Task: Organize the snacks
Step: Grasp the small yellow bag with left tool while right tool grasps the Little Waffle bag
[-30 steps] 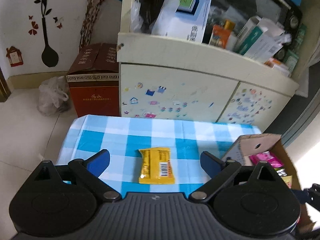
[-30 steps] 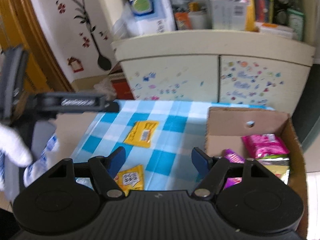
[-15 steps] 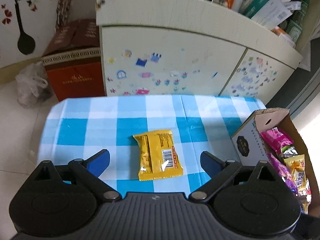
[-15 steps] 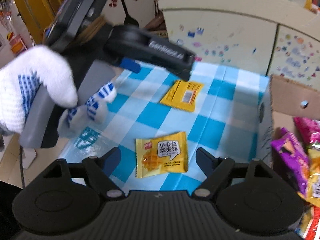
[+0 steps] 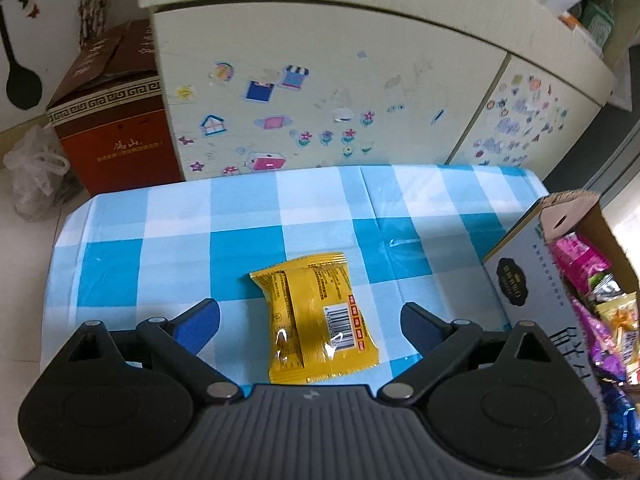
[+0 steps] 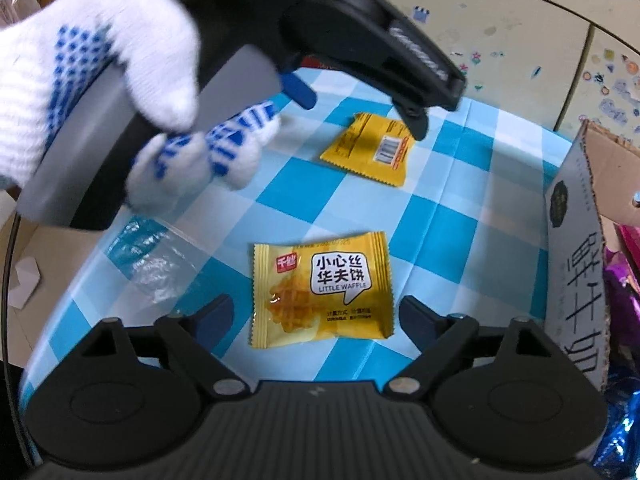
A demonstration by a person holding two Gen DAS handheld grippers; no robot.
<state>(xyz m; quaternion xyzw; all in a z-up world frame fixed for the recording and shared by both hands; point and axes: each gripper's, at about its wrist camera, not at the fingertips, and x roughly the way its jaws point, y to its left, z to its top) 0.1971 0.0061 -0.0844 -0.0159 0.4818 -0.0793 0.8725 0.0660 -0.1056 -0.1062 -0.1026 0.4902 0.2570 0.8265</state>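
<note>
Blue-and-white checked tablecloth (image 5: 248, 208) under both your grippers, sticker-covered cabinet (image 5: 320, 92) right behind it. Your left gripper (image 5: 310, 320) has its fingers spread wide on either side of a barcode-up yellow packet (image 5: 316, 316), not touching it. Your right gripper (image 6: 316, 316) is the same deal, fingers apart around the Little Waffle packet (image 6: 320, 292) lying face up. Cardboard box (image 6: 576, 248) of snacks sits at the cloth's right edge, and your gloved hand (image 6: 100, 80) grips the left tool's handle.
</note>
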